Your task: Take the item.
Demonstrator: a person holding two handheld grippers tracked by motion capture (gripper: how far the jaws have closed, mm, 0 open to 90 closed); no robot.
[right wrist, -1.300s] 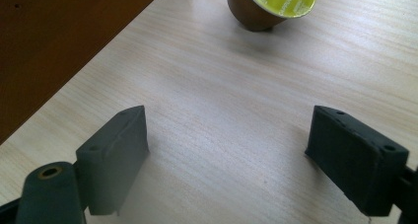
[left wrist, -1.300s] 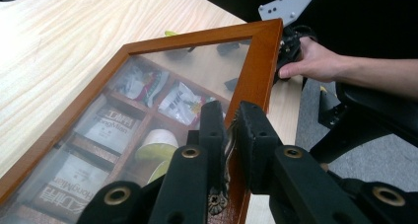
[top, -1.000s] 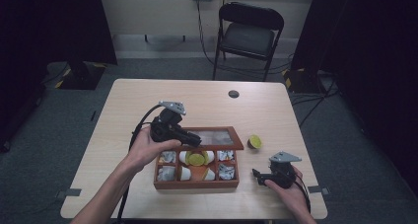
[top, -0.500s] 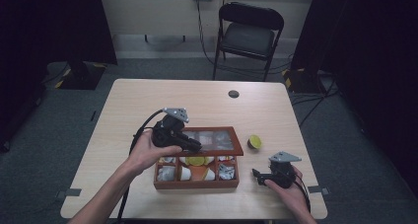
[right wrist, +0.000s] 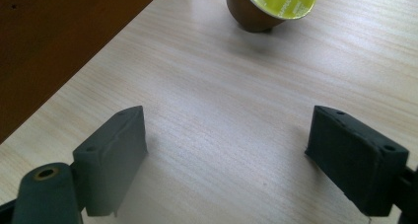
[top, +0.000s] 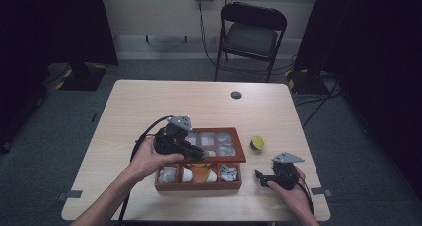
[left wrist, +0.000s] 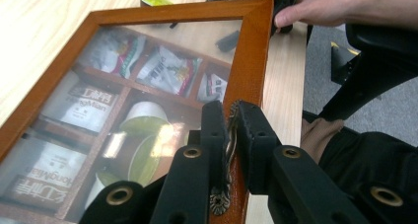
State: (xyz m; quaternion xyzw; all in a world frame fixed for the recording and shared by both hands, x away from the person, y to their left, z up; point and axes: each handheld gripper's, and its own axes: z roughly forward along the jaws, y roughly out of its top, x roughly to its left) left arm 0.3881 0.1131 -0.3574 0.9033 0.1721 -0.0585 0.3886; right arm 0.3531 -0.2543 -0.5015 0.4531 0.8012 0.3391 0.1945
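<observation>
Clamping lid handle (left wrist: 227, 150): left gripper (left wrist: 230, 130), lid seemingly half-raised | right gripper (right wrist: 226, 160) resting low, jaws apart

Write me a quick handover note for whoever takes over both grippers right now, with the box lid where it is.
Left gripper: shut on the lid handle, glass lid held partly lowered over the wooden box.
Right gripper: open, holding nothing, resting on the table right of the box.
Coffee capsule: on the table beside the box.
Done: handle gripped.
Left: probably lower the lid fully; decide about the capsule.
</observation>
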